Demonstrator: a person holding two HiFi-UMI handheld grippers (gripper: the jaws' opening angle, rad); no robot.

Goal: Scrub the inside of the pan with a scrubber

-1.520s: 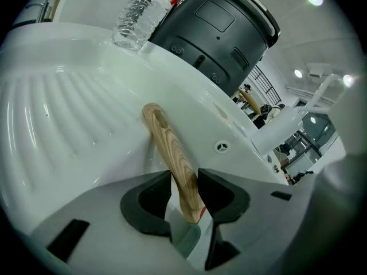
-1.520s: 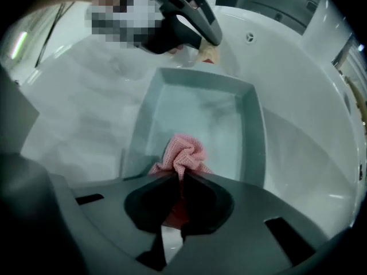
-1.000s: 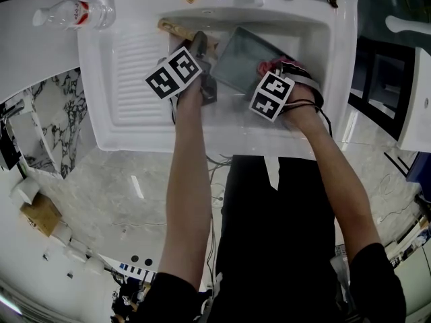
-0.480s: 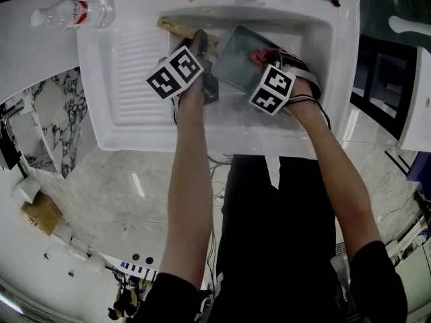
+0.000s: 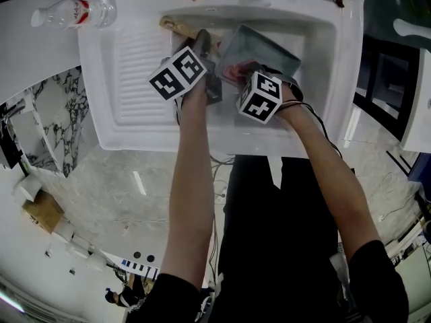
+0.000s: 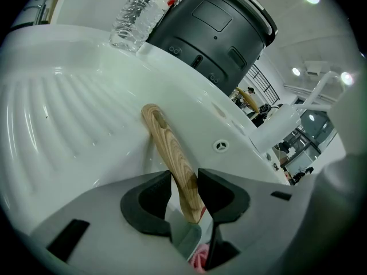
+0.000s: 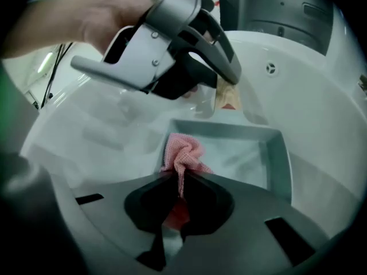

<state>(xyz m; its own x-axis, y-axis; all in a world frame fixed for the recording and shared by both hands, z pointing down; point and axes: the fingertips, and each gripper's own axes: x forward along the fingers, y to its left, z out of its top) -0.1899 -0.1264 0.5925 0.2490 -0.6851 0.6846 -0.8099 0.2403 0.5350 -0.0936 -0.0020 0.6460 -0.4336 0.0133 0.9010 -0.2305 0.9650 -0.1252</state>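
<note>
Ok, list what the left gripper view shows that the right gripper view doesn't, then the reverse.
Only the left gripper view: the water bottle, the ribbed drainboard, and the wooden handle at full length, running out from the left gripper, whose jaws clamp it.
Only the right gripper view: the inside of the pan, the right gripper shut on the pink scrubber at the pan's near corner, and the person's hand on the left gripper.
Both: the white sink, the dark appliance behind it, the handle's end, a bit of the scrubber.

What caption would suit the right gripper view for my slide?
Right gripper holds a pink scrubber at the corner of a grey pan in a white sink.
</note>
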